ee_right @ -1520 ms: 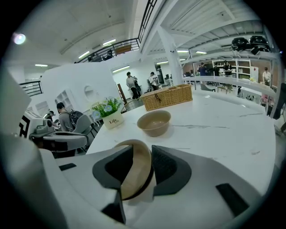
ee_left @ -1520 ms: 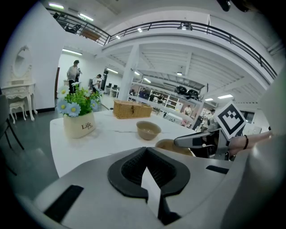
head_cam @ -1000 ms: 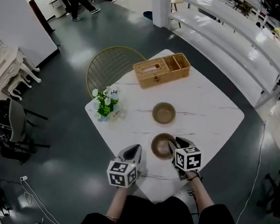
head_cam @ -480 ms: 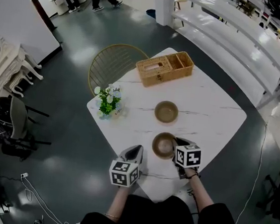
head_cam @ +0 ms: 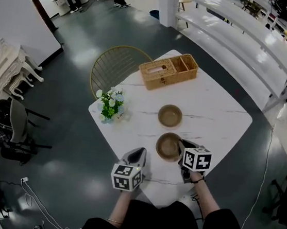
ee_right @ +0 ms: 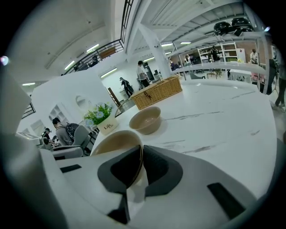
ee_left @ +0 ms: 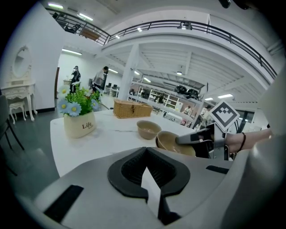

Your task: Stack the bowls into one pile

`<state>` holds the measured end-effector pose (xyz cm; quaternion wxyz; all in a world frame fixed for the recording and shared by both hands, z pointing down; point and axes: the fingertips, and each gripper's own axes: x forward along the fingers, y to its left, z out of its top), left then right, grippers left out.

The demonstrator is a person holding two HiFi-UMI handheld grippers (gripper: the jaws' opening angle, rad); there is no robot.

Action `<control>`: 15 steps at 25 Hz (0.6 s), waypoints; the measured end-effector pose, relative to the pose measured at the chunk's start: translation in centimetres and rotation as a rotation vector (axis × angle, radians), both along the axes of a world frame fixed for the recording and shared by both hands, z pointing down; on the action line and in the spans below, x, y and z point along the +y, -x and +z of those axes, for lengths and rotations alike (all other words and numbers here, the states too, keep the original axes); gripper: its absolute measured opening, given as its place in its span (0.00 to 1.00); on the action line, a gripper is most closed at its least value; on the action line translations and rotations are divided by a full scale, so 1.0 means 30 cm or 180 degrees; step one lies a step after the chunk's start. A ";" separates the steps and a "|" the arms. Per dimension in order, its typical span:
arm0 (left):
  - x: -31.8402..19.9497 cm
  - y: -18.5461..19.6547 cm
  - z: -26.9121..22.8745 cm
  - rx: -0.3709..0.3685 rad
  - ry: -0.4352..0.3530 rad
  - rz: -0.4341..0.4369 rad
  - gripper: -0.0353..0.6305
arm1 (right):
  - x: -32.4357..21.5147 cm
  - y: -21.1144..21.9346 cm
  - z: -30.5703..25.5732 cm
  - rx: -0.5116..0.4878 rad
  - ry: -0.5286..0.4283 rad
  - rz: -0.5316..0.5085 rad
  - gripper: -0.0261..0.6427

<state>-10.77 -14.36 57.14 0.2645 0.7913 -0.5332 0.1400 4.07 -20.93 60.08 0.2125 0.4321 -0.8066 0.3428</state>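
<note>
Two tan bowls stand on the white marble table (head_cam: 218,120). The far bowl (head_cam: 170,115) (ee_right: 145,119) (ee_left: 148,129) sits alone near the middle. The near bowl (head_cam: 168,146) (ee_right: 115,141) (ee_left: 172,142) has its right rim between the jaws of my right gripper (head_cam: 182,145) (ee_right: 140,151). Those jaws are closing, and their pads press the rim from inside and outside. My left gripper (head_cam: 137,155) (ee_left: 145,153) hovers at the table's front edge, left of the near bowl, shut with nothing in it.
A wicker basket (head_cam: 167,71) stands at the table's far corner. A white pot of flowers (head_cam: 109,107) is at the left corner, with a round wire chair (head_cam: 113,67) behind it. People move about in the far background.
My right gripper's jaws have gone from wide open around the near bowl's rim to closed on it. The left gripper has stayed put.
</note>
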 end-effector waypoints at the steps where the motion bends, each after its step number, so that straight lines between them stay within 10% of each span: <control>1: -0.005 0.000 -0.004 0.0001 -0.0009 0.0000 0.08 | -0.008 -0.002 -0.009 -0.0005 -0.0013 0.0003 0.08; 15: -0.124 0.004 -0.070 0.0013 -0.0166 0.0006 0.07 | -0.159 0.016 -0.133 -0.0140 -0.0228 0.0004 0.08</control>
